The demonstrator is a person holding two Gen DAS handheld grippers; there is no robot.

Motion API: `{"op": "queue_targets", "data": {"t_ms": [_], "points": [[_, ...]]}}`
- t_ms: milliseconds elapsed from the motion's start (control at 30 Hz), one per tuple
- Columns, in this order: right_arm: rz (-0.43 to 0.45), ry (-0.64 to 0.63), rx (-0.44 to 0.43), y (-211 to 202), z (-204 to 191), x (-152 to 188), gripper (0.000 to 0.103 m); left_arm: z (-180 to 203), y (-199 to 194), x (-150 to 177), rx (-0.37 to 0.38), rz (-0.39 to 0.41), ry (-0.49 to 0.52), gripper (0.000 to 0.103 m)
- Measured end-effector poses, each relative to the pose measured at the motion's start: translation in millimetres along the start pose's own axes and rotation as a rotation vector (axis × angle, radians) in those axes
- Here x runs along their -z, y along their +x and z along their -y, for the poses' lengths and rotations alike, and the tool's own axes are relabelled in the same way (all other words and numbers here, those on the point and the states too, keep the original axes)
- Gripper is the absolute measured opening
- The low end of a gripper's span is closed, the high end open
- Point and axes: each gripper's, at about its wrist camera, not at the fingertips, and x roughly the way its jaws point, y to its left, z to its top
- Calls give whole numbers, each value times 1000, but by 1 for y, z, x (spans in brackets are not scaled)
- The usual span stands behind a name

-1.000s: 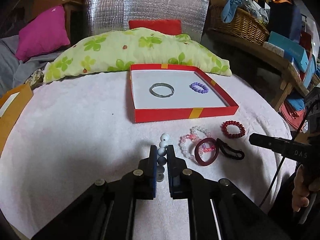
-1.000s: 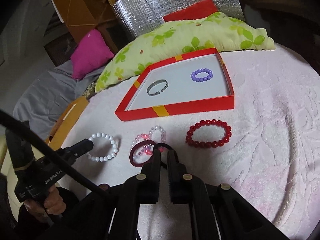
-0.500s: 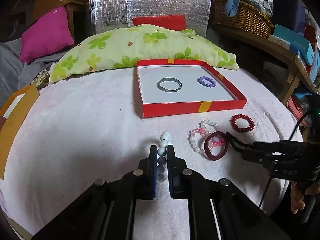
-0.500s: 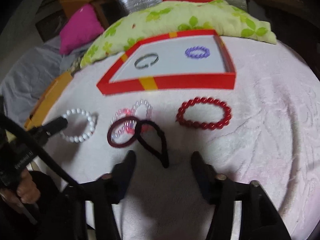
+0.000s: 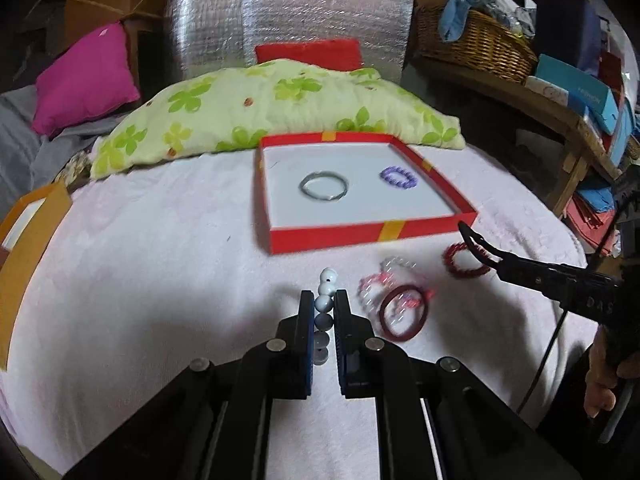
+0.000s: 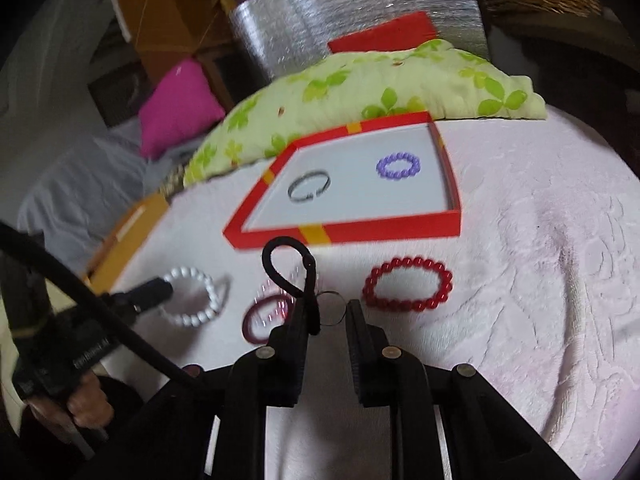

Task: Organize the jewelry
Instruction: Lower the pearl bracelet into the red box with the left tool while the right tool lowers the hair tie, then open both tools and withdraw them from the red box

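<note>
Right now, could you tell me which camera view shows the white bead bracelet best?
The right wrist view: the white bead bracelet shows as a full loop, gripped at its left edge. The left wrist view shows only an edge-on column of beads between the left tongs.

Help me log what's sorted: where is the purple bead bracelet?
Left wrist view: purple bead bracelet lies inside the red tray, right half, beside the silver bangle.

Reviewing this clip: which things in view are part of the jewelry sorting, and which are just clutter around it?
Job: red box holding the metal bangle and purple bracelet; white bead bracelet in the left claw; black hair tie at the right claw; red bead bracelet; maroon ring; pink bracelet.

Clutter: floral pillow, magenta cushion, wicker basket, foil panel.
</note>
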Motion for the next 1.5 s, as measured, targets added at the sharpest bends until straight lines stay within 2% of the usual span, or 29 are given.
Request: {"op": "queue_targets", "data": {"t_ms": [300,400,500,633,733,1067,1200,1300,1367,1433,1500], "points": [[-12,98,96,14,23,-43,20,25,6,-82,71,137,62,9],[-19,90,130,29,28,-63,20,34,27,-102,102,137,66,10],[-44,104,140,47,38,-74,20,41,57,-107,124,102,56,10],[-84,100,165,75,45,-86,20,41,102,-100,128,6,44,10],[-97,100,165,88,46,-89,20,38,122,-92,117,-61,46,10],[-128,92,189,116,47,-91,22,19,145,-79,82,-147,-13,10],[-117,86,196,116,46,-92,23,16,143,-76,48,-156,-1,10],[-113,92,192,114,45,-92,28,12,140,-73,28,-158,-3,26],[-106,94,192,111,45,-92,35,10,136,-71,9,-149,-2,43],[-89,96,194,107,44,-93,44,10,131,-70,-13,-132,12,44],[-60,103,195,99,45,-94,45,10,125,-68,-38,-118,27,45]]}}
